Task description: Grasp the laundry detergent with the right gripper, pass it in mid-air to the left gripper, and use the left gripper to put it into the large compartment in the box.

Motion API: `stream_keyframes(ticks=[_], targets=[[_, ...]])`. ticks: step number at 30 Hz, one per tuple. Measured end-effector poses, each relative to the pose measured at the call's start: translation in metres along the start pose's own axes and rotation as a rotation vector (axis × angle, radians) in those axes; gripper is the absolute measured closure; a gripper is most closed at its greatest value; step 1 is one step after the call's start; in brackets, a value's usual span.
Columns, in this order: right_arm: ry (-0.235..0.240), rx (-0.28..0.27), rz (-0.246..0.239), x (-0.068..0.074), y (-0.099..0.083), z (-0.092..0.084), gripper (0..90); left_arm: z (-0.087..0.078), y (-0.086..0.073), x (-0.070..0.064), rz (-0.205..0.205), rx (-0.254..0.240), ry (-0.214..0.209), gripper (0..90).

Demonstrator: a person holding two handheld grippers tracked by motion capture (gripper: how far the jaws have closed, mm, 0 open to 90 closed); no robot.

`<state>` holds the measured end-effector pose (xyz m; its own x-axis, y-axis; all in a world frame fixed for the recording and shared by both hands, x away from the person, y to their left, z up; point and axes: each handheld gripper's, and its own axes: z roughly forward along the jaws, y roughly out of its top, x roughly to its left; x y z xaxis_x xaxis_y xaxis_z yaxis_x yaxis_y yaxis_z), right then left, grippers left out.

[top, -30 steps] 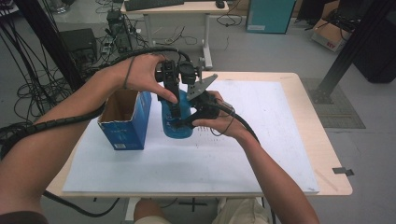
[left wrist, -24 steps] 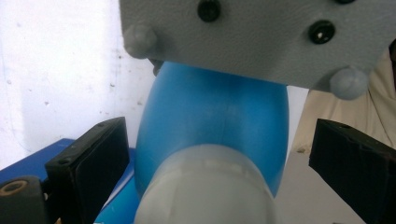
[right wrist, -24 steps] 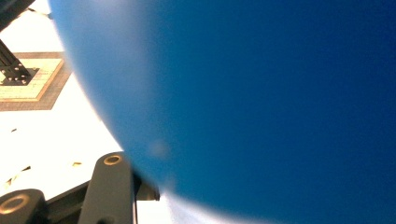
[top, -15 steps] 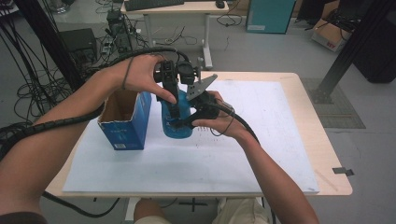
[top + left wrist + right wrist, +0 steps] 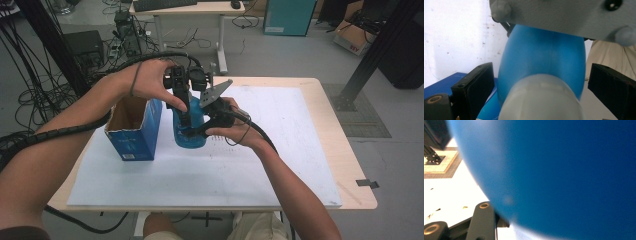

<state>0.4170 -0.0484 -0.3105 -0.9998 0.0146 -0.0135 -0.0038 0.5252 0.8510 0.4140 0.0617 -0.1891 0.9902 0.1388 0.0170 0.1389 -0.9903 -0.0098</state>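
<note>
blue bottle [image 5: 541, 57] between left hand-held gripper [image 5: 541, 87] jaws (spread wide)

The table [image 5: 300, 150] is seen from above and behind the person in the high view, looking forward and down, with floor and desks beyond. The left gripper view is taken from above, looking down along the bottle [image 5: 541, 62] from its pale cap, very near. The right gripper view is pressed close against the bottle's side, blurred by nearness. The bottle [image 5: 189, 127] and white sheet [image 5: 250, 170] are shared by all three views.
</note>
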Motion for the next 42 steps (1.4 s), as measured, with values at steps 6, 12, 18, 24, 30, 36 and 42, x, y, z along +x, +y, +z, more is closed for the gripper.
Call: stream_keyframes(ticks=[6,12,18,24,30,36,42], targets=[[0.001,0.001,0.001,0.0011,0.0004,-0.0003,43.2,0.0008,0.0012,0.0009,0.009,0.006,-0.004,14.9],[0.006,0.004,-0.012,0.0007,0.0005,-0.0021,43.2,0.0004,0.0016,-0.0021,-0.024,-0.025,-0.005,23.6],[0.009,-0.002,-0.028,0.0013,0.0014,-0.0028,43.1,0.0019,0.0015,-0.0050,-0.063,-0.059,0.002,31.0],[0.004,0.001,-0.033,0.0009,0.0014,-0.0032,43.1,0.0018,0.0011,-0.0058,-0.066,-0.070,-0.008,35.7],[0.001,-0.005,-0.044,0.0004,0.0013,-0.0022,43.1,0.0025,0.0022,-0.0064,-0.061,-0.054,-0.006,36.3],[0.003,-0.008,-0.120,-0.0056,-0.0011,0.0001,43.0,0.0047,0.0022,-0.0062,-0.065,-0.040,-0.003,36.5],[-0.010,-0.015,-0.133,-0.0069,-0.0013,0.0013,42.9,0.0043,0.0017,-0.0065,-0.065,-0.044,-0.003,36.6]])
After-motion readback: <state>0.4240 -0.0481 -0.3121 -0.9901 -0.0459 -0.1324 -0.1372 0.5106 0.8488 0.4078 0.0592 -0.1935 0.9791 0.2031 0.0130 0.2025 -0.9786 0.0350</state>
